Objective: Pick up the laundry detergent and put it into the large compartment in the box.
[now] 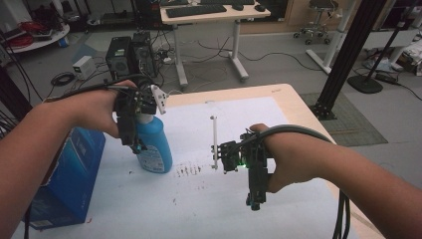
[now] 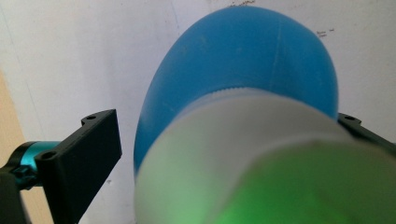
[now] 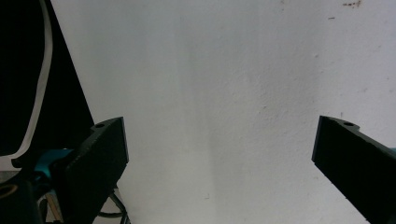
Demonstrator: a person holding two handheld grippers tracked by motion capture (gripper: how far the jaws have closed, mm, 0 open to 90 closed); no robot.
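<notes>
On the table (image 1: 298, 114), the bottle (image 1: 155, 144) stands at 9 o'clock of the upright stick (image 1: 214, 142); the box (image 1: 69, 179) lies at the bottle's 8 o'clock.

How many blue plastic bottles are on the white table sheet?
1. The blue plastic bottle stands upright at the sheet's left, under the left gripper; the blue box could hide others.
</notes>
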